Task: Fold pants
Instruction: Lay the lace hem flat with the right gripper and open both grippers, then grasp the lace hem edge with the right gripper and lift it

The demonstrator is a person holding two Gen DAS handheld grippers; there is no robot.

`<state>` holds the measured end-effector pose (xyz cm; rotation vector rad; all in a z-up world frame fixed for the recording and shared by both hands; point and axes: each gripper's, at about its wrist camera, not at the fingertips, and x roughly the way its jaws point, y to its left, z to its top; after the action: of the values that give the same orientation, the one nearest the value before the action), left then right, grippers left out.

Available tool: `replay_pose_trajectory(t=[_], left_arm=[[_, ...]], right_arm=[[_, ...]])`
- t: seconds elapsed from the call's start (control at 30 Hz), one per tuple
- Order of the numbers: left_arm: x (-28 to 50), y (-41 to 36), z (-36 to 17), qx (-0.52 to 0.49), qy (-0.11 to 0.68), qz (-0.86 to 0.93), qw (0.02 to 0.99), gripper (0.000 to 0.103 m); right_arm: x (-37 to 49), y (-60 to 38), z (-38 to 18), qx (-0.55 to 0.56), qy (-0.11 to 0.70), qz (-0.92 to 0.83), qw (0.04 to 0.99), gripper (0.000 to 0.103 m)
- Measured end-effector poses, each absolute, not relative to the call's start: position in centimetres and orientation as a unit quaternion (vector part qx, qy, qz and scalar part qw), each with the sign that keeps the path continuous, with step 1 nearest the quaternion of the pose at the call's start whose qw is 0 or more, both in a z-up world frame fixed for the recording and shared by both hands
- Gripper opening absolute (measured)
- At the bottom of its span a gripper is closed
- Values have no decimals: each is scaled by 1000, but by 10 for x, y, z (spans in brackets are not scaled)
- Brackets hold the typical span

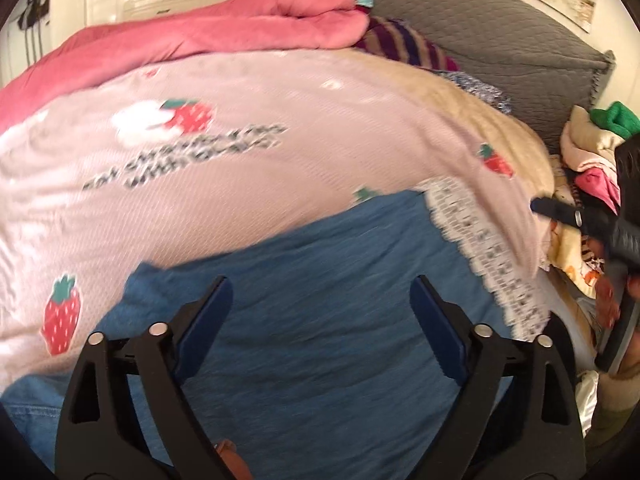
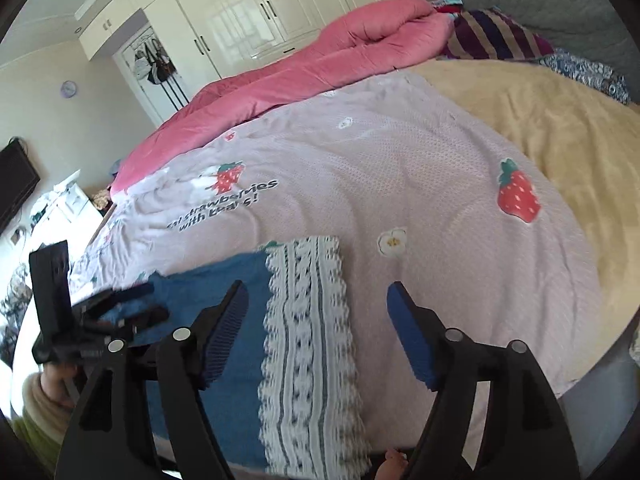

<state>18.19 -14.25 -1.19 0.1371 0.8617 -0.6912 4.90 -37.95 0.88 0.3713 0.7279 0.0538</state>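
Blue denim pants [image 1: 320,300] with a white lace hem [image 1: 492,256] lie on a pink strawberry bedspread [image 1: 240,152]. My left gripper [image 1: 322,292] is open and empty, hovering over the denim. My right gripper [image 2: 318,296] is open and empty above the lace hem [image 2: 312,352], with denim [image 2: 236,360] to its left. The left gripper also shows in the right wrist view [image 2: 132,304] at the left, over the denim. The right gripper shows at the right edge of the left wrist view [image 1: 536,205].
A pink duvet [image 1: 208,36] is bunched along the far side of the bed. A striped pillow [image 1: 400,44] and grey headboard [image 1: 500,28] are behind. A beige blanket [image 2: 560,128] covers the right part. A clothes pile [image 1: 592,152] sits at right. White wardrobes [image 2: 248,12] stand beyond.
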Motion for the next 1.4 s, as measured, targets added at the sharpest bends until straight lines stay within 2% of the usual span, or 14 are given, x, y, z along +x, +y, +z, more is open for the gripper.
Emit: replay_pose_trajectory(t=[0.13,0.27,0.6,0.83,0.93,1.0,1.1,1.17,1.23,1.27,1.33,1.4], left_arm=[[175,-161,0,82,395,-335,852,93],[173,-173,6,91,387,-337,854,93],[179,-208,2,137,385,-353,842,93],[209,-244,-9,146,405,-389,814,93],[227,-257,-16,145,424,-407,796,93],[238,-264,-21,140,439,-419,782,93],[247,-273,-29,139,464,-439,757,93],[252,-279,-37,144,483,-450,737,89],[255,-283,-45,148,498,-455,723,77],[257,-284,-48,146,503,-461,716,75],[260,-282,-51,112,519,-484,696,57],[263,-281,-51,76,534,-502,677,42]], right_arm=[[22,-373,15,156,345,25,925,83],[7,-362,14,119,352,25,928,91],[11,-344,-19,128,400,49,906,92],[22,-353,-33,196,425,78,880,92],[25,-355,-41,201,439,75,873,90],[27,-355,-44,210,444,86,867,76],[29,-349,-49,203,455,98,862,72],[31,-347,-52,208,460,102,857,69],[32,-348,-54,210,461,106,855,68],[32,-349,-55,216,461,108,854,68],[33,-352,-59,229,463,106,850,58],[33,-355,-60,243,459,114,847,42]])
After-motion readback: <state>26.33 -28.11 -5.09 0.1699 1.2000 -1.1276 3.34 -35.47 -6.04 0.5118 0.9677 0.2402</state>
